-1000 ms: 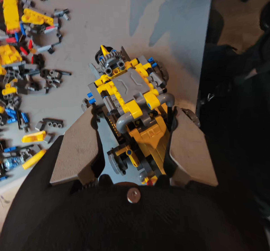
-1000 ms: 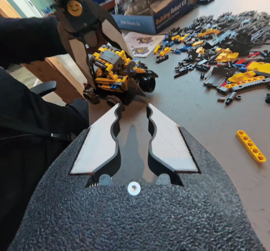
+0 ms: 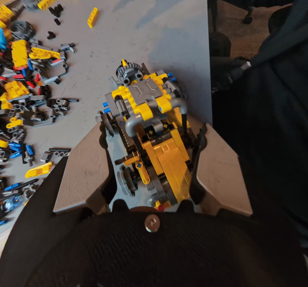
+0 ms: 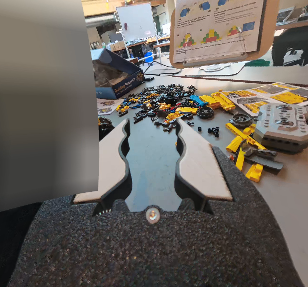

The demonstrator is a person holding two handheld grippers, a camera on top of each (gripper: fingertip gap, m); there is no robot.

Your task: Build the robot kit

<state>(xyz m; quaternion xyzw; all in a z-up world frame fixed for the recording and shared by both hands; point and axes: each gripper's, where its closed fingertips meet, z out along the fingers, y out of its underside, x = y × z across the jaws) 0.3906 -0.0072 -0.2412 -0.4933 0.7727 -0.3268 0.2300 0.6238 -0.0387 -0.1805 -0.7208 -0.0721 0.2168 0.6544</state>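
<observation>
The grey desk (image 3: 150, 28) carried a wide scatter of loose building pieces (image 4: 160, 105), with a blue kit box (image 4: 120, 82) behind them. Near the desk's edge stood a yellow and grey brick vehicle (image 3: 150, 128). The left tongs (image 3: 152, 127) straddled its rear, spread wide; whether they pressed it I cannot tell. The right tongs (image 4: 152, 122) hung released above bare desk, just short of the scatter.

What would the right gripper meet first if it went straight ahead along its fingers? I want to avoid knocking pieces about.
Bare grey tabletop first, then probably the heap of small black, yellow and blue building pieces beyond the open right gripper. Depth is hard to judge.
</observation>
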